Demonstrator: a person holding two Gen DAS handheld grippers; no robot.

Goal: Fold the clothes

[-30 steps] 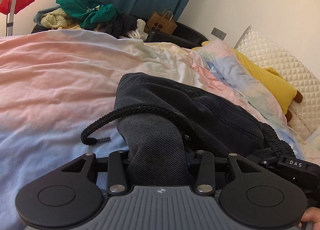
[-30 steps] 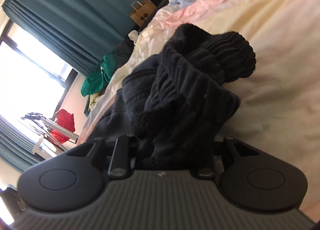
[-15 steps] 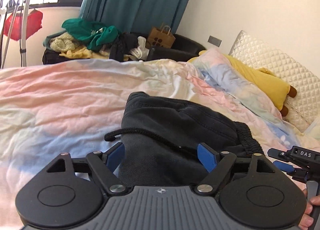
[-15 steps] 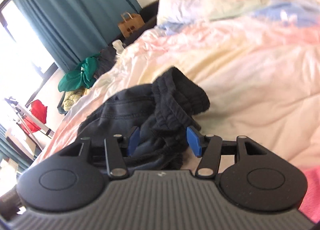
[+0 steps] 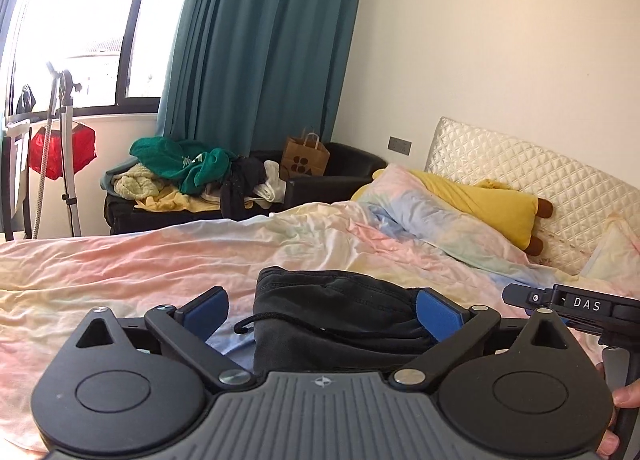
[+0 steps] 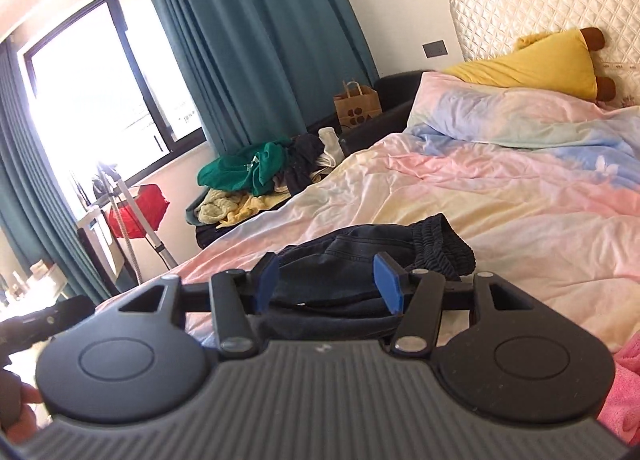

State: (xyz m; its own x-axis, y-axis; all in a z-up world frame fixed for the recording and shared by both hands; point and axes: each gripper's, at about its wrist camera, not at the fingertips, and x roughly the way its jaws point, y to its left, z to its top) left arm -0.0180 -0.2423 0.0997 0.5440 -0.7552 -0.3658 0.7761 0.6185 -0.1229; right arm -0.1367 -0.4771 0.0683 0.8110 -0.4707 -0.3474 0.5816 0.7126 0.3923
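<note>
A dark folded garment [image 5: 332, 312] with a drawstring and elastic waistband lies on the pastel bed cover [image 5: 120, 272]. My left gripper [image 5: 322, 312] is open, its blue pads [image 5: 208, 310] spread wide, raised above the garment and holding nothing. In the right wrist view the same garment [image 6: 368, 252] lies on the cover [image 6: 480, 200] beyond my right gripper [image 6: 326, 280], which is open and empty too. The right gripper's body shows at the right edge of the left wrist view [image 5: 576, 306].
A dark sofa piled with clothes [image 5: 192, 176] and a paper bag [image 5: 304, 160] stand beyond the bed. A yellow plush pillow [image 5: 492, 204] leans on the quilted headboard [image 5: 540, 188]. A pink cloth [image 6: 624, 392] lies at the right. A stand with a red item [image 5: 60, 152] is at the window.
Both grippers have opened and let go of the dark garment, then lifted back from it. The garment now lies folded on the bed.
</note>
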